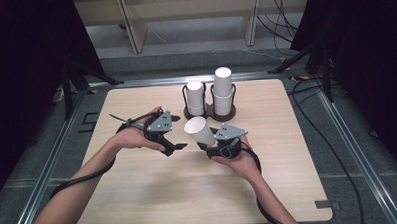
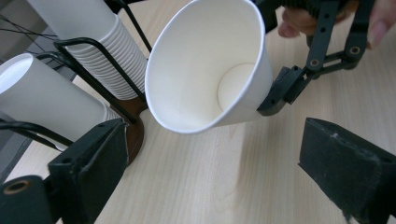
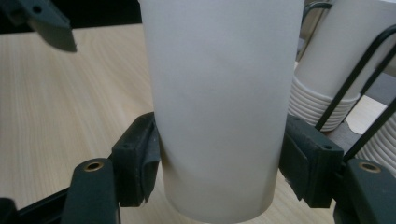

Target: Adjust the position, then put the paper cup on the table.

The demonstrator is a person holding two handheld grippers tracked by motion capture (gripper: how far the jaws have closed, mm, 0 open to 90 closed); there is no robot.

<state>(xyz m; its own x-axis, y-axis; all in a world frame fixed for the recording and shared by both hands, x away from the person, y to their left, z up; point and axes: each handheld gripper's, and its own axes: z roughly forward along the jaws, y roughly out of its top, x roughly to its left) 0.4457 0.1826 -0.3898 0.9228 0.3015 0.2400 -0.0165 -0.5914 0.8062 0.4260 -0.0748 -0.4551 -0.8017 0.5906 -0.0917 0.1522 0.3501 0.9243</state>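
Note:
A white paper cup (image 1: 198, 130) lies tilted over the middle of the wooden table (image 1: 154, 193), its mouth toward the left. My right gripper (image 1: 211, 141) is shut on it near the base; in the right gripper view both pads press the cup's wall (image 3: 219, 107) from either side. My left gripper (image 1: 176, 134) stands open just left of the cup's mouth, nothing between its jaws. The left gripper view looks straight into the empty cup (image 2: 205, 70), which hangs a little beyond my open left gripper (image 2: 212, 154).
Two stacks of white cups (image 1: 195, 98) (image 1: 223, 91) stand upright in black wire holders on a dark base (image 1: 209, 113) behind the grippers, close to the held cup. Bare table extends to the front. Black frames and cables surround the table.

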